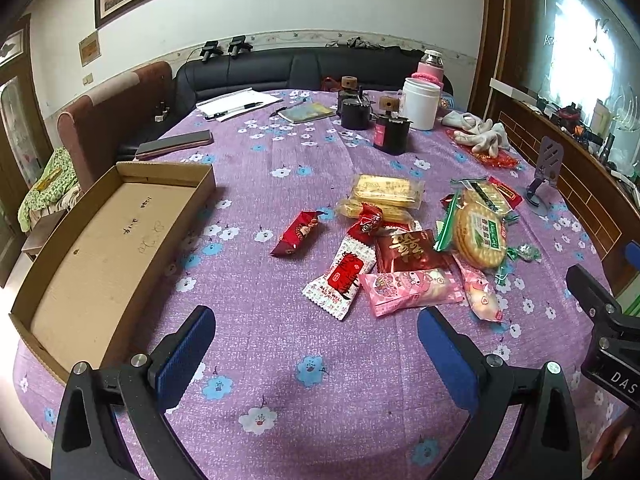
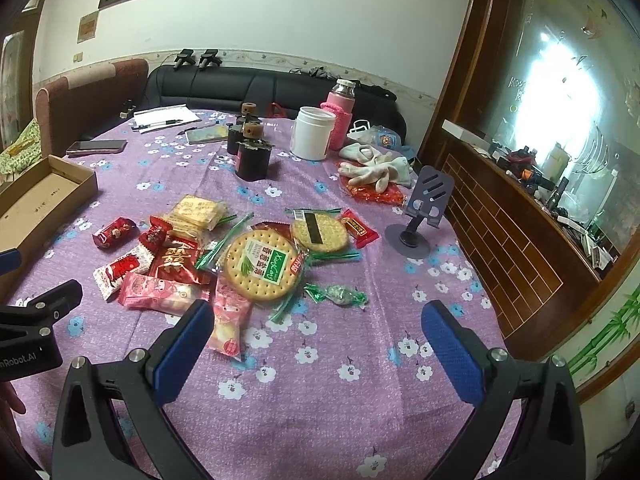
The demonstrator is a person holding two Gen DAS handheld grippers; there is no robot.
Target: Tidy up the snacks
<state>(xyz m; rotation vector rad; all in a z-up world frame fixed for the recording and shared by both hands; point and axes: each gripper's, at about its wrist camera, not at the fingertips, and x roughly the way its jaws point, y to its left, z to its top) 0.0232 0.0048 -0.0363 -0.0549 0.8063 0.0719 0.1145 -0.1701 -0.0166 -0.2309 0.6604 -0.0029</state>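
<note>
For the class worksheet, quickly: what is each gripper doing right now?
Left gripper: open, holding nothing, above the tablecloth.
Right gripper: open, holding nothing, near the snacks.

We note a purple tablecloth with white and blue flowers, a plain brown cardboard box, and red, pink and green-printed snack wrappers.

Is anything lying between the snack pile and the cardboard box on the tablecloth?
Nothing visible does. Bare tablecloth separates the snack pile from the empty cardboard box; the red candy packet lies nearest it.
</note>
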